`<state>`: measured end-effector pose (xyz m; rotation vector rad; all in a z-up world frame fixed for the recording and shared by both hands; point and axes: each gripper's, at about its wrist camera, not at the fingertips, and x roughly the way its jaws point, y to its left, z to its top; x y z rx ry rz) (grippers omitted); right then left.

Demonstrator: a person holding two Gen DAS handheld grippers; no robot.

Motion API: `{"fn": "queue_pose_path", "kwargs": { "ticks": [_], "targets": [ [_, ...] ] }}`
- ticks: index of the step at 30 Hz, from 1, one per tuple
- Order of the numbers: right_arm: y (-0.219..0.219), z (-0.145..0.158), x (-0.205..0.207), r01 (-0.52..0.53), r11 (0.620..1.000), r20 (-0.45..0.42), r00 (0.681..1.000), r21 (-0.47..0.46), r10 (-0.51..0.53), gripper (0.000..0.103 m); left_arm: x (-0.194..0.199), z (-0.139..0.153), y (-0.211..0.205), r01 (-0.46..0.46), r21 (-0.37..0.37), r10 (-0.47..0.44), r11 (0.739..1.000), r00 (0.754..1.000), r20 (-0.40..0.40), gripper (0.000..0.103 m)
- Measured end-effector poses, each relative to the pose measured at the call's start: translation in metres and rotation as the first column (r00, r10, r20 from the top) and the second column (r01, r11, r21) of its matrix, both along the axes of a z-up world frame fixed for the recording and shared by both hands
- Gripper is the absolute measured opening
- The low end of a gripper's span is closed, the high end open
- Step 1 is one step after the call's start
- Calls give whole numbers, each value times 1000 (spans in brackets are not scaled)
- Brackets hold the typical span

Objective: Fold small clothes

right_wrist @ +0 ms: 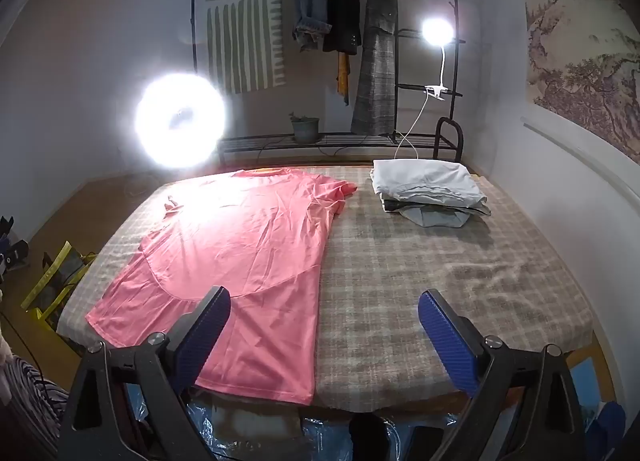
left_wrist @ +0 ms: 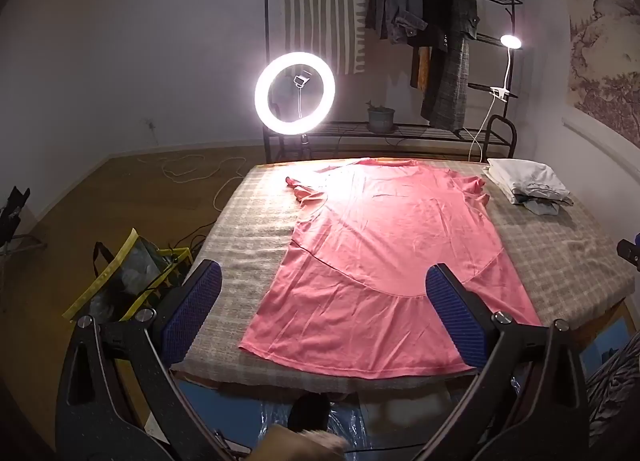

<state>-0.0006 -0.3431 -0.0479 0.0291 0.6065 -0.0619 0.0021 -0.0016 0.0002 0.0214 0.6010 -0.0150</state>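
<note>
A pink T-shirt (left_wrist: 384, 253) lies spread flat on the plaid-covered table (left_wrist: 252, 229), neck toward the far edge, hem toward me. It also shows in the right wrist view (right_wrist: 240, 253), on the left half of the table (right_wrist: 420, 269). My left gripper (left_wrist: 324, 309) is open and empty, held above the near hem. My right gripper (right_wrist: 324, 333) is open and empty, above the shirt's near right corner. The left sleeve (left_wrist: 300, 189) is crumpled.
A stack of folded clothes (left_wrist: 528, 185) sits at the far right corner of the table, seen also in the right wrist view (right_wrist: 428, 189). A ring light (left_wrist: 295, 93) and a clothes rack (left_wrist: 424, 37) stand behind. A yellow-trimmed bag (left_wrist: 128, 277) stands on the floor at left.
</note>
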Motion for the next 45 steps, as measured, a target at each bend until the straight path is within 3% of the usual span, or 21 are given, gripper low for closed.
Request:
{"fn": "queue_pose_path", "kwargs": {
  "ticks": [2,11,36,45],
  "targets": [
    [0,0,0,2,1000,3,1000,-4,-2,96,-4,0,1,-22,-10,22,1000,999,35,103],
    [-2,9,-1,9,1000,16,1000,-15,-9,96,-5,9,1,-27,-11,27,1000,998,59,103],
    [2,10,-3,29,999,41,999,-28,-28,96,-6,15,-2,-18,-16,19,1000,996,84,103],
    [2,19,-8,43,999,96,995,-14,-41,96,-11,24,1,-39,-33,44,999,987,152,103]
  ]
}}
